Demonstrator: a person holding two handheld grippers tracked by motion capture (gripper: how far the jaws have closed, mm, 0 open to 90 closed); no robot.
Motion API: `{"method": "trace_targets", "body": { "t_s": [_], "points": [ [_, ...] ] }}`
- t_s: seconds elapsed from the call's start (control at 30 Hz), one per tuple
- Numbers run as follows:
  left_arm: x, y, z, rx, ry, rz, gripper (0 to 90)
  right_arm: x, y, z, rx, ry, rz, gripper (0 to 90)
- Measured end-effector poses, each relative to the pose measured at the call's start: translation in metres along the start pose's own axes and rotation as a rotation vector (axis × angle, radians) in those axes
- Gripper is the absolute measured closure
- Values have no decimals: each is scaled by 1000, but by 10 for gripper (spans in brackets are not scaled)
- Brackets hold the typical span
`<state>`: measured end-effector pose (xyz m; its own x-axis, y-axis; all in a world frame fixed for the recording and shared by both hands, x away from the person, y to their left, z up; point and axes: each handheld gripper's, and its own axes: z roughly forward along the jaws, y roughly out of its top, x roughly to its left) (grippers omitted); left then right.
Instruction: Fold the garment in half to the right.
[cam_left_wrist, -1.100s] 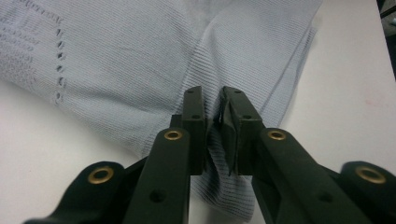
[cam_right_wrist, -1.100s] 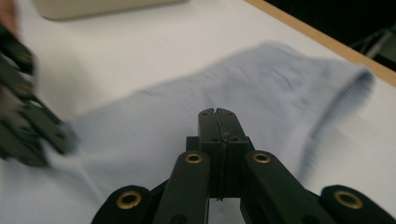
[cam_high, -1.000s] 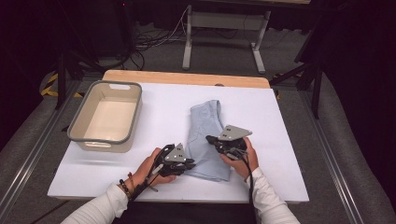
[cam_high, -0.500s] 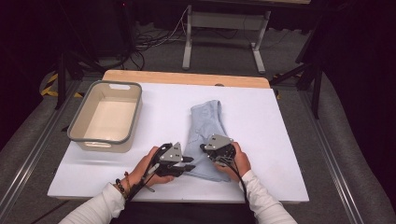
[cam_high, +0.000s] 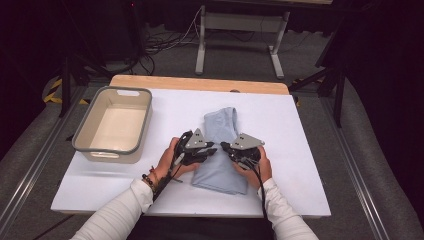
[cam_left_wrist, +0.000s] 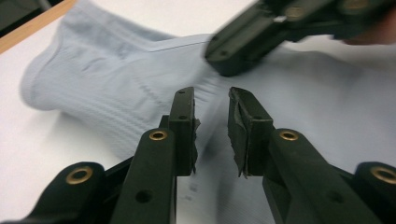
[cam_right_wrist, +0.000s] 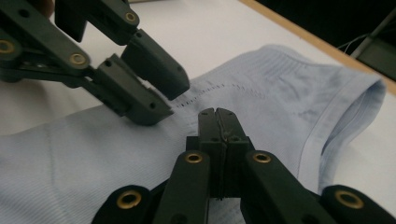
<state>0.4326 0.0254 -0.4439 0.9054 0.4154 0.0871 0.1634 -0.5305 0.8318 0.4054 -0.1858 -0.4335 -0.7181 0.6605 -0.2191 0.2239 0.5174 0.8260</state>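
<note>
Lying folded on a white table (cam_high: 300, 165), a pale blue garment (cam_high: 220, 150) sits between two hand-held grippers, its ribbed neck end pointing toward the table's far wooden edge (cam_high: 200, 84) and its near end squared off close to the person's side. The left gripper (cam_high: 212, 148) hovers over the garment's left edge with its tips above the cloth; seen from the left gripper view, its two black jaws stand a narrow gap apart, having just been closing a little, with nothing pinched between the pads and the fabric (cam_left_wrist: 116, 88) spread beneath them. The right gripper (cam_high: 224, 146) rests at the garment's right side, its jaws pressed fully together; the right gripper view shows them closed tip to tip just above the cloth (cam_right_wrist: 280, 102), and whether any fabric is caught in them cannot be told. The two sets of tips nearly meet over the middle of the garment, the left gripper's jaws (cam_right_wrist: 156, 93) showing just ahead of the right gripper's own. White sleeves (cam_high: 120, 212) reach in from the near edge. A grey-rimmed beige tub (cam_high: 112, 150) stands on the table's left part, well apart from the garment.
</note>
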Motion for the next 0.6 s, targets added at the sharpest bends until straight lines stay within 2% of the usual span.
{"method": "trace_targets", "body": {
  "t_s": [0.03, 0.1, 0.17, 0.2, 0.23, 0.4, 0.53, 0.57, 0.6],
  "points": [
    [2, -1, 4, 28, -22, -12, 740, -2, -2, 2, 11, 3, 15, 900],
    [2, -5, 12, 69, -25, -13, 749, -4, -5, 7, 43, 28, 41, 900],
    [2, -10, 16, 82, -41, -30, 770, -3, -11, 13, 94, 29, 21, 900],
    [2, -11, 17, 76, -50, -51, 776, -2, -14, 15, 107, 27, 16, 900],
    [4, -11, 17, 75, -55, -64, 778, -1, -15, 14, 104, 23, 19, 900],
    [2, -12, 17, 77, -45, -55, 784, -3, -17, 8, 78, 24, 33, 895],
    [-2, -11, 16, 87, -18, -14, 796, -10, -14, -4, -34, -12, 65, 897],
    [-3, -11, 17, 87, -16, -10, 813, -11, -12, -5, -48, -28, 68, 899],
    [-4, -11, 17, 88, -18, -5, 833, -11, -12, -3, -37, -32, 63, 900]
  ]
}}
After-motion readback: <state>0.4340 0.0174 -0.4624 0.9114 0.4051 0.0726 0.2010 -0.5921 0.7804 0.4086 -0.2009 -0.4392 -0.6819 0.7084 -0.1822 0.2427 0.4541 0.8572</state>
